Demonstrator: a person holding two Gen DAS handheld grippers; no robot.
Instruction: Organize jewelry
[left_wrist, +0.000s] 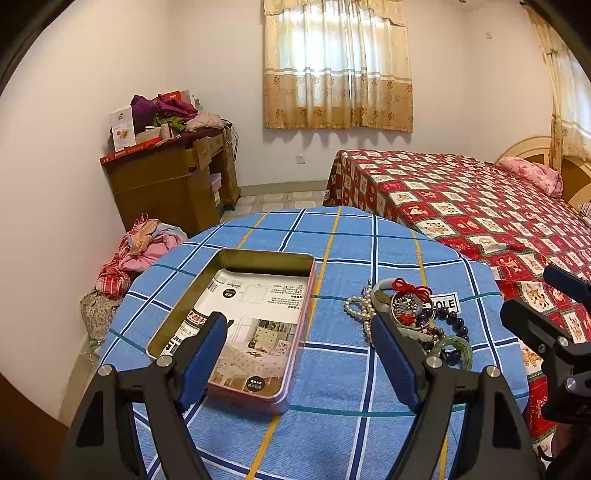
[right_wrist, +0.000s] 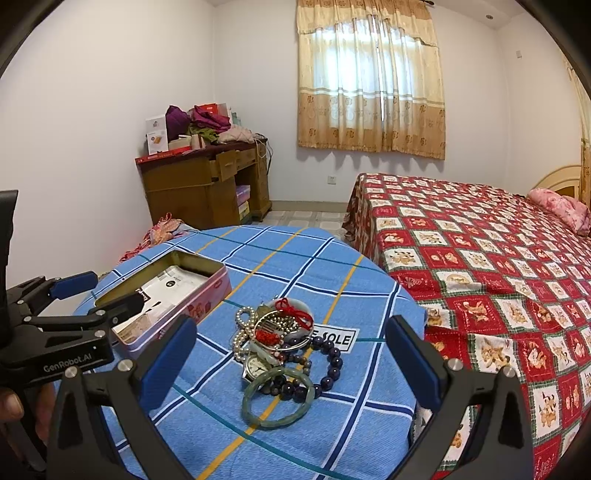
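Hovering over the blue checked counter (left_wrist: 354, 236), the left hand-held gripper (left_wrist: 299, 325) had its fingers spread wide and gripped nothing, its left finger above the open pink tin (left_wrist: 299, 347). The right hand-held gripper (right_wrist: 291, 332) was just as wide apart and empty, framing the jewelry pile (right_wrist: 284, 339). That heap of pearls, dark beads and a green bangle (right_wrist: 277, 397) lay on the cloth beside the tin, outside it.

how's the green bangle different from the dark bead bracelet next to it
The green bangle is one smooth, pale solid ring; the dark bead bracelet is a string of separate round navy beads. The bangle lies nearest the right gripper, the bracelet farther back. Both lie flat on the blue checked cloth, overlapping.
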